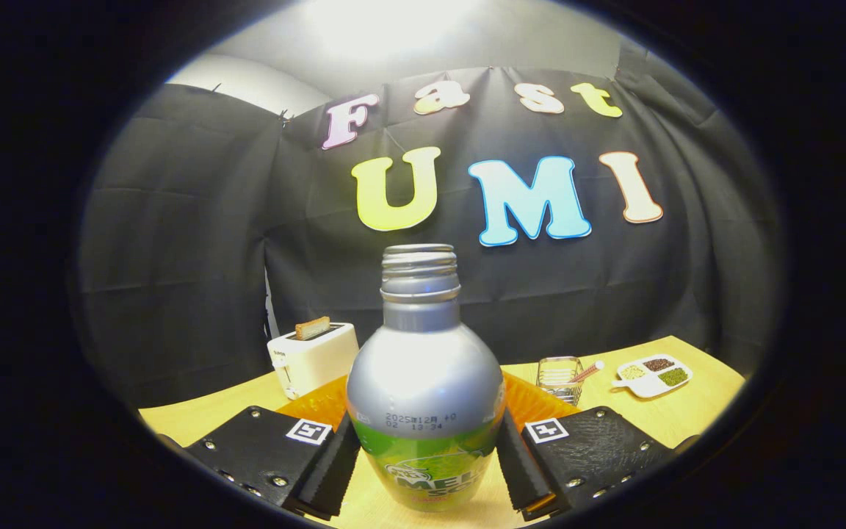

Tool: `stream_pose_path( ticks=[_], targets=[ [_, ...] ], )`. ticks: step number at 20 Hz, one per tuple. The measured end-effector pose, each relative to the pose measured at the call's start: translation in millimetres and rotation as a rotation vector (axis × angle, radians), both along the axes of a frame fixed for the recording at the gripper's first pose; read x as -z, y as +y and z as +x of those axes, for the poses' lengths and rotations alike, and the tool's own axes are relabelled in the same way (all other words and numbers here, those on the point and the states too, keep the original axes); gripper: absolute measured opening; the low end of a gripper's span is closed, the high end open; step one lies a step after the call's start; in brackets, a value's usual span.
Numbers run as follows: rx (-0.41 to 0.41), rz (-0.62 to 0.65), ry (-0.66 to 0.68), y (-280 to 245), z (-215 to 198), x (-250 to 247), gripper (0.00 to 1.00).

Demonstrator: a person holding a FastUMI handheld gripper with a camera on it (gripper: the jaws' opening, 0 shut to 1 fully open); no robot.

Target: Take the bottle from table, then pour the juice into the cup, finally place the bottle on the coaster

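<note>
A black cloth wall closes off the booth behind a pale wooden surface (pixel 687 411), and that is where everything you need stands. Largest on it, straight ahead of you, is the metal bottle (pixel 424 389): silver shoulders, green label band lower down, threaded neck with the cap off. It stands upright between the two fingers of your claw (pixel 427 470), which are spread to either side of its lower body. Whether the pads already touch the label I cannot tell; they look just beside it, not pressing.

Behind the bottle an orange ribbed thing (pixel 533 404) shows on both sides, possibly the coaster. Further back on the left stands a cream toaster (pixel 313 356) with a slice of toast in it; to the right are a small wire basket (pixel 559 378) and a white divided dish (pixel 653 375) holding seeds or grains.

Judge the bottle as stiff but thin-walled, so squeeze firmly without crushing. Smooth metal and a glossy label will likely be slippery, and any liquid inside adds weight low down. Take hold where you are lined up now, on the widest part of the body below the shoulder, and keep it upright because the mouth is open.
</note>
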State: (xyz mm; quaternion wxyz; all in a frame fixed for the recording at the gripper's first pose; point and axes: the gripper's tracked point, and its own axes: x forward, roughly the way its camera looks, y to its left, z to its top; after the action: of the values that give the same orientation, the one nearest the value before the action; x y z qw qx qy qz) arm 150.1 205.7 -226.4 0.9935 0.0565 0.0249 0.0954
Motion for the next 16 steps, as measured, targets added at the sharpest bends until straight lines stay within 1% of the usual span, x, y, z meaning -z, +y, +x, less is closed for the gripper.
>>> stream_pose_path(
  ticks=[3,5,10,12,16],
  targets=[
    [0.022,0.014,0.012,2,11,13,0.81],
    [0.025,0.011,0.030,10,21,32,0.81],
    [0.075,0.003,0.093,14,39,73,0.81],
    [0.103,-0.013,0.086,11,46,81,0.81],
    [0.117,-0.028,0.095,13,50,96,0.81]
  ],
)
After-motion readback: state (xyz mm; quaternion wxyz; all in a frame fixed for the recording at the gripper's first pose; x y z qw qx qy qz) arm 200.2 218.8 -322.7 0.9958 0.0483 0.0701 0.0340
